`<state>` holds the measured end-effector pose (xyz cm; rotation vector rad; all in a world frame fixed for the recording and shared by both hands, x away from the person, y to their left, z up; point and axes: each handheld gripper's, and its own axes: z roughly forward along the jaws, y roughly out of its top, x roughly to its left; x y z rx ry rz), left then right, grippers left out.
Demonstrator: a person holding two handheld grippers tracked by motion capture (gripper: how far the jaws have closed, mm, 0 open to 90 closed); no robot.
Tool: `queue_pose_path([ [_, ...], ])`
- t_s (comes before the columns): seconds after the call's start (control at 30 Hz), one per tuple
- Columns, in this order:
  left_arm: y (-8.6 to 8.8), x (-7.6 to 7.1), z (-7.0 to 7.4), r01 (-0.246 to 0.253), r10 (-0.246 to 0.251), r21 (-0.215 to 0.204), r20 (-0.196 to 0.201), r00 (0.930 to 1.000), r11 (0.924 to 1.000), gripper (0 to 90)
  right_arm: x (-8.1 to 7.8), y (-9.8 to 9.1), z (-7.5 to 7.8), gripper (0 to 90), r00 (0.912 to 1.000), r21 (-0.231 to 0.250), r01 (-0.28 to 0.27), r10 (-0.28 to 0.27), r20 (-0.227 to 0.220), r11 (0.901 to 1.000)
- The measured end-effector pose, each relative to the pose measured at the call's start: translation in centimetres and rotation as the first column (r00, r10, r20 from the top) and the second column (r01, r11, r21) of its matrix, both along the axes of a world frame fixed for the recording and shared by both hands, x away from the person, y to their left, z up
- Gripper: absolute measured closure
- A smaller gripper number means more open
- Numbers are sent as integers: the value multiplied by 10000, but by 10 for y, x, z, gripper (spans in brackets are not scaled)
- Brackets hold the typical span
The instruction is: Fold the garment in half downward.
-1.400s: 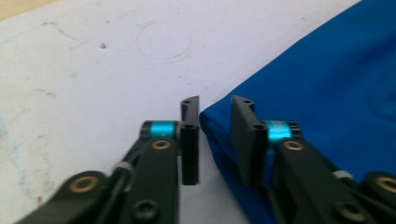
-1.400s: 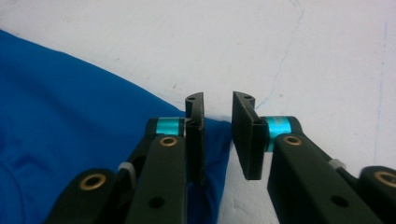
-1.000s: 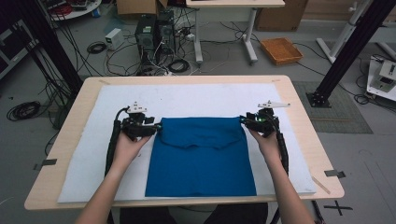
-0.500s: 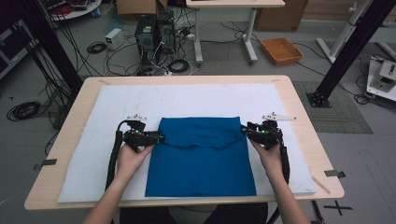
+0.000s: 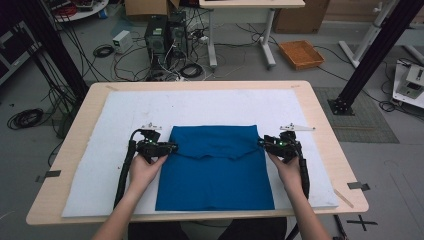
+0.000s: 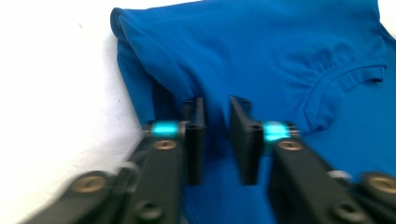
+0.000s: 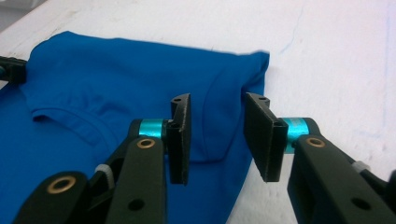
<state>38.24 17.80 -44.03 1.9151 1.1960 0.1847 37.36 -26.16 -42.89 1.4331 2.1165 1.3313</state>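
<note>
Fingers [image 6: 195, 140] of L gripper [image 6: 217, 140] are seen set close together, a narrow gap left betw. them, w/ a raised fold of the blue shirt [image 5: 216, 167] standing in that gap; jaws have just been closing. Whether the pads already press the cloth can't be told from the L gripper view, as it's blurred. Fingers [image 7: 180, 140] of R gripper [image 7: 219, 140] are held wider apart, also just closing a little; the shirt's edge fold is seen betw. them, w/ neither pad touching it.

In the high view, the shirt is laid flat, folded to a rough rectangle, mid-mat [image 5: 100, 125] on the table [image 5: 325, 120], nearer the person's side. Its top part is doubled over twd. the person, collar visible in that flap. L gripper [image 5: 170, 148] is placed at the shirt's left edge, by the flap's lower corner; R gripper [image 5: 264, 144] at the right edge, same level. Both are pointed inward at each other, w/ the shirt betw. them. Each is gripped by a hand [image 5: 145, 170] from below, cables trailed back along the forearms.
</note>
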Motion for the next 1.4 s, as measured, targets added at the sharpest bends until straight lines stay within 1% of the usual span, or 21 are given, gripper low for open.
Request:
queue_pose_path([
  [0.1, -1, -1, 1, 58, -58, -8, 85, 9999, 10000, 842, 0, 1, -4, 645, 9988, 108, 65, -59, -493, 9999],
  [0.17, -2, -1, 1, 111, -111, 17, 177, 9998, 9999, 867, 0, 4, -6, 646, 9974, 57, 45, -41, -714, 10000],
  [0.2, -3, -2, 2, 102, -103, 22, 180, 9998, 9999, 874, 0, 6, -8, 646, 9975, -148, 38, -48, -704, 9999],
  [0.27, -3, -2, 2, 176, -176, -7, 223, 9996, 9998, 878, 2, 10, -11, 646, 9963, -297, 6, -32, -859, 9996],
  [0.3, -3, -2, 3, 197, -198, 40, 256, 9995, 9998, 880, 3, 11, -13, 646, 9963, -350, -52, 22, -861, 9994],
  [0.37, -3, -2, 3, 196, -195, -41, 270, 9994, 9998, 882, 5, 14, -15, 654, 9957, -487, -63, 17, -931, 9988],
  [0.47, -2, -2, 3, 196, -193, -106, 273, 9994, 9998, 884, 7, 16, -18, 773, 9951, -577, -174, 117, -986, 9982],
  [0.53, -2, -2, 4, 198, -193, -151, 312, 9993, 9997, 885, 7, 16, -18, 862, 9958, -627, -173, 115, -910, 9979],
  [0.6, -2, -2, 4, 208, -202, -184, 342, 9992, 9996, 885, 7, 15, -16, 899, 9961, -428, -225, 188, -856, 9988],
  [0.67, -1, -2, 5, 211, -204, -207, 347, 9992, 9996, 885, 5, 12, -14, 900, 9969, -246, -154, 135, -780, 9996],
  [0.77, -2, -3, 5, 226, -219, -186, 342, 9992, 9996, 885, 6, 7, -14, 890, 9963, -23, -67, 64, -853, 10000],
  [0.8, -2, -3, 5, 225, -219, -177, 342, 9992, 9996, 885, 7, 5, -15, 819, 9962, 79, -13, 20, -867, 10000],
  [0.87, -2, -3, 4, 219, -215, -152, 292, 9993, 9996, 885, 9, 4, -17, 775, 9942, 206, 24, -1, -1075, 9998],
  [0.93, -2, -3, 4, 237, -235, -53, 271, 9994, 9997, 884, 11, 4, -19, 747, 9929, 150, 111, -92, -1183, 9998],
  [1.0, -3, -2, 3, 229, -228, -54, 271, 9994, 9997, 883, 13, 5, -21, 748, 9924, 215, 71, -44, -1229, 9997],
  [1.07, -3, -2, 2, 198, -199, 22, 215, 9996, 9998, 875, 14, 7, -22, 748, 9918, 113, 12, 3, -1277, 9999],
  [1.13, -4, -2, 1, 165, -165, 43, 159, 9997, 9999, 848, 14, 8, -23, 751, 9909, 117, -48, 64, -1344, 9999],
  [1.27, -5, -2, 1, 211, -212, 81, 100, 9997, 9997, 805, 14, 9, -22, 774, 9914, 96, -177, 188, -1295, 9998],
  [1.33, -5, -2, 0, 183, -184, 84, 102, 9998, 9998, 805, 14, 9, -21, 791, 9919, 20, -215, 216, -1252, 9998],
  [1.37, -5, -2, 0, 197, -198, 73, 105, 9997, 9998, 813, 14, 10, -21, 822, 9926, 57, -207, 213, -1193, 9998],
  [1.4, -5, -2, 1, 210, -213, 127, 168, 9996, 9997, 838, 13, 11, -20, 839, 9925, 46, -266, 270, -1192, 9996],
])
